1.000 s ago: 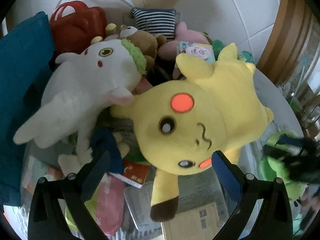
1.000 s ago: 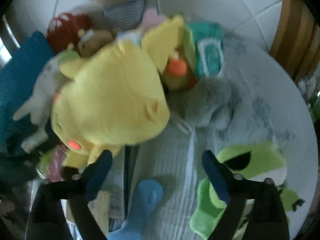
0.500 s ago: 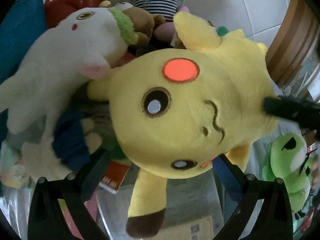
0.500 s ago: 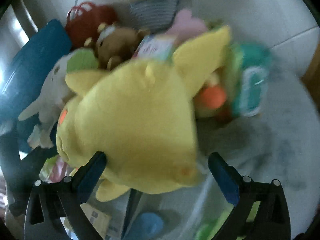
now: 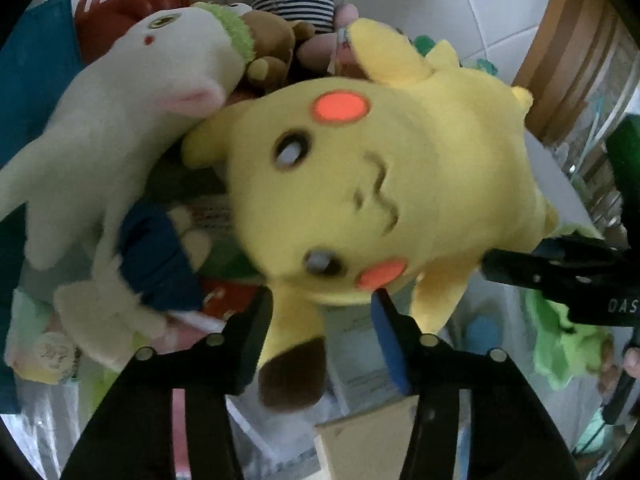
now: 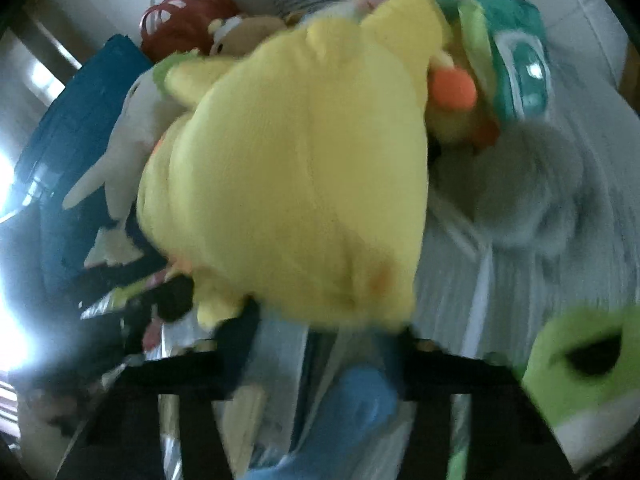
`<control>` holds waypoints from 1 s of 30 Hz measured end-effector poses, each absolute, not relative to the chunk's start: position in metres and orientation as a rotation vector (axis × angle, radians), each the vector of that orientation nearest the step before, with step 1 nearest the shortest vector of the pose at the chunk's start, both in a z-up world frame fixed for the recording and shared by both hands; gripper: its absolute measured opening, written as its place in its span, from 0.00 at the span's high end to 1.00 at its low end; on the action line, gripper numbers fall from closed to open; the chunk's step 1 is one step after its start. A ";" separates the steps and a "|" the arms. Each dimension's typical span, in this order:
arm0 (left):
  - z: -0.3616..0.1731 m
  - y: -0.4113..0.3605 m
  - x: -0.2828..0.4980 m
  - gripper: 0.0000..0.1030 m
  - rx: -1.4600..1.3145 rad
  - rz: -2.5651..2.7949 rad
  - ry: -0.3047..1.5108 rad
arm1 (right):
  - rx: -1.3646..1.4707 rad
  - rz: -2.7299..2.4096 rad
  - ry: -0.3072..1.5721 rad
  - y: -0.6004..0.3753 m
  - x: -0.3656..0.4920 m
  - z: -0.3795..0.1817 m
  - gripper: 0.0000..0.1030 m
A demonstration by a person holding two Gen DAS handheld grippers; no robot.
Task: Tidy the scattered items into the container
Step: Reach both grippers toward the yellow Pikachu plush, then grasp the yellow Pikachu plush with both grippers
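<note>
Between the left claw (image 5: 320, 312)'s closing fingers sits the yellow plush (image 5: 380, 184)'s ear; right claw (image 6: 320, 344) grips its back.

The left gripper (image 5: 320, 312) has its blue-padded fingers (image 5: 388, 340) closed in around the dark-tipped ear of an upside-down yellow plush (image 5: 360, 184). A white plush (image 5: 120, 128) lies just left of it, touching its head. The right gripper (image 5: 560, 268) reaches in from the right edge against the yellow plush's body. A green plush (image 5: 568, 344) sits lower right.
</note>
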State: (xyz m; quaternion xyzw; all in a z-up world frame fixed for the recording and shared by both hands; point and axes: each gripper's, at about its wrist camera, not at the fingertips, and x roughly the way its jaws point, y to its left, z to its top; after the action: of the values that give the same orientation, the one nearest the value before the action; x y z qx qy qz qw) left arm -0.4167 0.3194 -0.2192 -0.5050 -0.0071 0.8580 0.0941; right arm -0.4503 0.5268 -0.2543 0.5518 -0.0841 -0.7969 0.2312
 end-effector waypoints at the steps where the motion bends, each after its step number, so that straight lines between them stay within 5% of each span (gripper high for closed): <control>1: -0.220 0.315 -0.412 0.53 -1.503 2.542 -0.017 | 1.525 -2.192 -0.241 0.526 -0.442 -0.257 0.83; 4: -0.211 0.303 -0.401 0.53 -1.465 2.553 -0.031 | 1.549 -2.232 -0.256 0.525 -0.419 -0.262 0.82; 6: -0.202 0.298 -0.399 0.40 -1.423 2.569 -0.048 | 1.530 -2.306 -0.252 0.532 -0.412 -0.253 0.66; 8: -0.196 0.298 -0.406 0.14 -1.400 2.597 -0.044 | 1.481 -2.377 -0.223 0.537 -0.409 -0.236 0.14; 10: -0.194 0.298 -0.411 0.04 -1.381 2.613 -0.048 | 1.425 -2.451 -0.181 0.540 -0.408 -0.218 0.00; 21: -0.225 0.330 -0.453 0.01 -1.421 2.510 -0.017 | 1.406 -2.430 -0.044 0.533 -0.468 -0.207 0.00; 30: -0.248 0.344 -0.488 0.00 -1.446 2.482 0.075 | 1.385 -2.217 -0.144 0.516 -0.515 -0.247 0.00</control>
State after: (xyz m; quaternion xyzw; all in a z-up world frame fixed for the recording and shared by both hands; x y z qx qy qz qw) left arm -0.4877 0.3443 -0.2477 -0.4986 0.0258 0.8561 0.1336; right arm -0.5153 0.5163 -0.2472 0.5109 -0.0531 -0.8181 0.2587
